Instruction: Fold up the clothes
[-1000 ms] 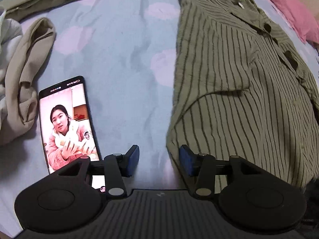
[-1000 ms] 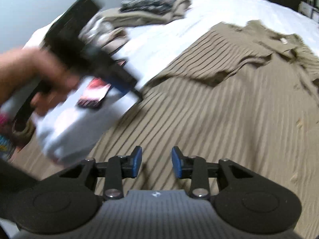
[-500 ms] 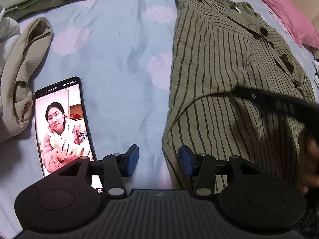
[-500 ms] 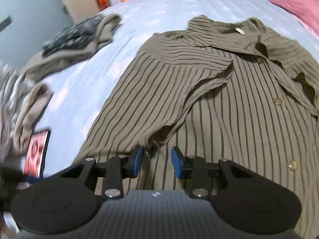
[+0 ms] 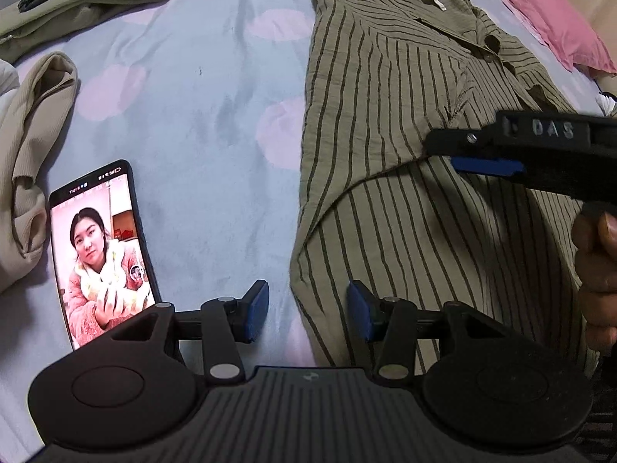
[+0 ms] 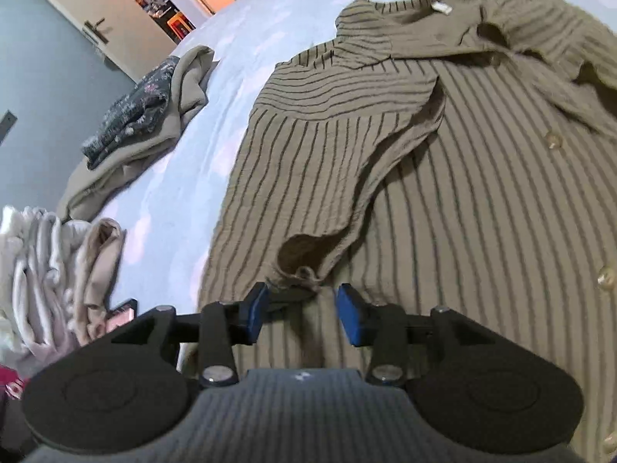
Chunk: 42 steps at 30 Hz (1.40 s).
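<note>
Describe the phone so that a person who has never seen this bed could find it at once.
On the blue bed sheet, look left of the striped shirt, beside the beige garment. The phone lies flat there, screen lit. It is the only hard, glowing thing among soft clothes.

Pale blue bed (image 5: 216, 123) with pink blotches, striped olive shirt (image 5: 405, 123) spread flat, phone (image 5: 102, 247), crumpled clothes (image 5: 34, 146)
</note>
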Available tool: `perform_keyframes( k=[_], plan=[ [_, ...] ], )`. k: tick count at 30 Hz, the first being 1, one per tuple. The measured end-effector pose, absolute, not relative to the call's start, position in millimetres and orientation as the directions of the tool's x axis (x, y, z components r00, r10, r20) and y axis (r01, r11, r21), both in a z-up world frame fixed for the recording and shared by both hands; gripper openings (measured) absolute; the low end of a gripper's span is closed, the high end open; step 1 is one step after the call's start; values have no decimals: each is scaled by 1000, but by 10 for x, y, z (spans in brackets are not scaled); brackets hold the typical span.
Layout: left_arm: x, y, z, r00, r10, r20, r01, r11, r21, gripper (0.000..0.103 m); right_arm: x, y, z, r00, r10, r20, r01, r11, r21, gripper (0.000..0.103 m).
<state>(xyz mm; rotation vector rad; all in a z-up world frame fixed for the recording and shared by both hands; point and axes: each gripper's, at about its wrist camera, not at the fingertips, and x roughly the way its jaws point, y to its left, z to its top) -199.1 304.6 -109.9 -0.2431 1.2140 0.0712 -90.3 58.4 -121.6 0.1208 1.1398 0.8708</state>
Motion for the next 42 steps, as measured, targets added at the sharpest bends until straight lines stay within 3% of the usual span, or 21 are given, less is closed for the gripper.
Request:
perform_keyframes(
  k=[4, 6, 7, 13, 22, 28, 34, 39, 42],
  plan=[
    [-1999, 3046, -1097, 349, -74, -934, -171, 975, -141, 44, -890, 672, -1264, 143, 666, -732, -517, 681, 519, 43],
    [-1984, 3051, -1081, 350, -76, -934, -171, 975, -143, 44, -866, 702, -1274, 159, 663, -732, -517, 687, 510, 11],
    [-1977, 3054, -1072, 350, -77, -934, -171, 975, -145, 44, -853, 696, -1255, 171, 660, -731, -521, 690, 501, 4],
    [-1979, 3097, -1026, 363, -101, -926, -174, 969, -174, 44, -696, 455, -981, 238, 674, -700, -562, 683, 466, 3],
    [-2021, 2905, -943, 336, -255, -907, -59, 955, -290, 44, -345, -22, -715, 266, 675, -688, -556, 691, 463, 4],
    [-2064, 2676, -871, 305, -308, -901, 17, 948, -318, 44, -210, -145, -852, 259, 639, -724, -546, 715, 436, 4],
    [-2167, 2448, -913, 187, -333, -924, 79, 943, -324, 44, -248, -55, -1130, 241, 593, -768, -589, 718, 370, 4],
    [-2367, 2164, -1056, 26, -409, -912, 138, 905, -402, 44, -237, -66, -1152, 245, 590, -769, -598, 716, 359, 4],
    [-2465, 1942, -978, -49, -398, -916, 240, 886, -398, 44, -221, -115, -1117, 244, 591, -769, -608, 711, 354, 5]
  ],
)
